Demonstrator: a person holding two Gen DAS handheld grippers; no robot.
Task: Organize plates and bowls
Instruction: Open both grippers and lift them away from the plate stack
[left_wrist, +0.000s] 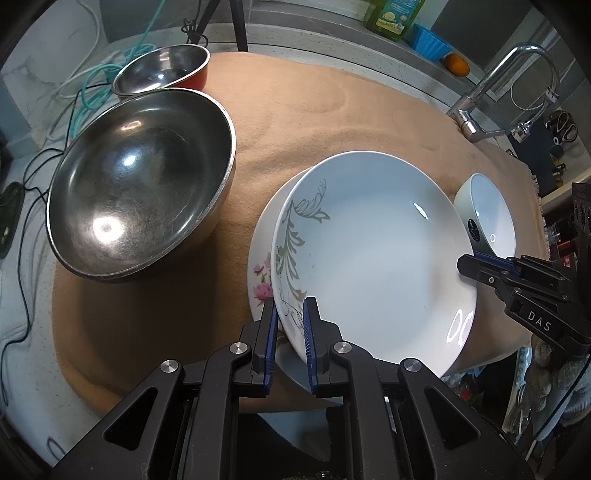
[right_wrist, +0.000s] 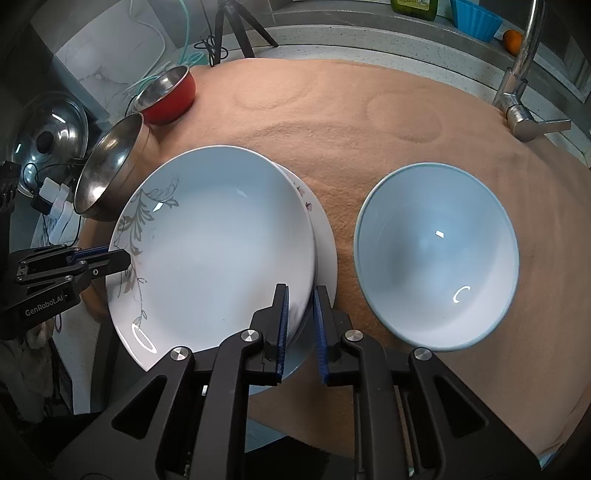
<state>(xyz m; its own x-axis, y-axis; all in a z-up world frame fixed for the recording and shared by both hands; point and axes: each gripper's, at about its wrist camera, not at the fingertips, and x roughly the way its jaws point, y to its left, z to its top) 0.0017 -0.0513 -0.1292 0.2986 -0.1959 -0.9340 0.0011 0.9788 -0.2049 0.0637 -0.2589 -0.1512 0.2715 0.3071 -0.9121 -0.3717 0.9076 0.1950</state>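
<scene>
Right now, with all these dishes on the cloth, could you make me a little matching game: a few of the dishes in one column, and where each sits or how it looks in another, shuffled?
Dishes:
1. grey-leaf plate
2. pink-flower plate
3. red bowl
4. pale blue bowl

Descriptions:
A. stands alone on the cloth to the right of the plates
B. lies underneath another plate
C. has a gripper at each of two opposite edges
D. sits at the far left, behind the big steel bowl

Pairs: 1-C, 2-B, 3-D, 4-A
</scene>
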